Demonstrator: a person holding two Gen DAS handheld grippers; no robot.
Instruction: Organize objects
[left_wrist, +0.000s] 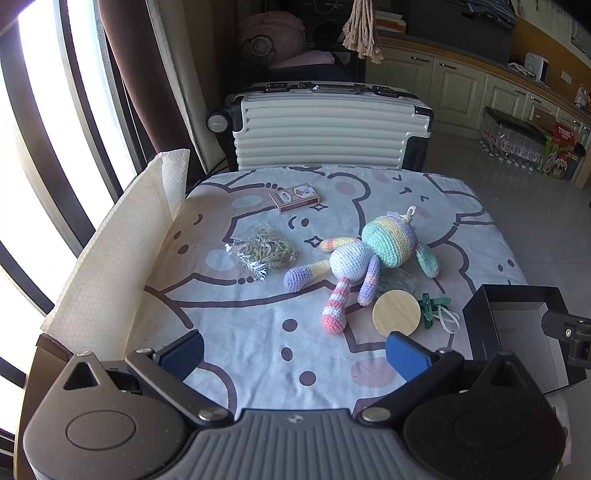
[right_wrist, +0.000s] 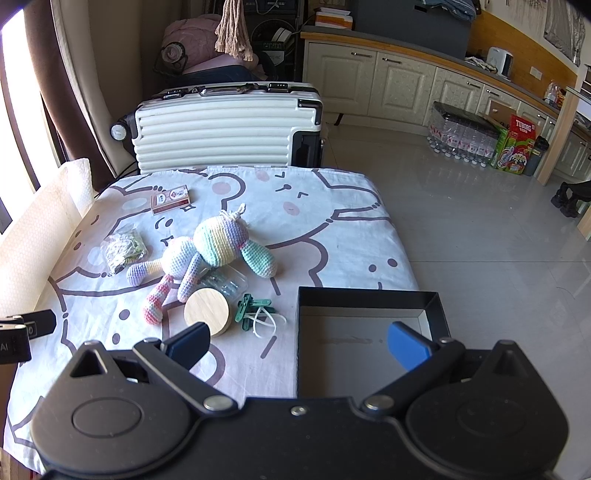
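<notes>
Presently both grippers stand wide and empty above the near table edge. The left gripper (left_wrist: 293, 352) faces the crochet doll (left_wrist: 364, 256), which lies ahead and slightly right, its long axis running diagonally away. The right gripper (right_wrist: 297, 345) hangs over the black box (right_wrist: 434, 306); the doll lies to its left, likelier the left gripper's pick.

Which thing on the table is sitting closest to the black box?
The green clothespins with the white cord, lying right beside the black box. The wooden lid, crochet doll, plastic bag and card box all lie farther left.
</notes>
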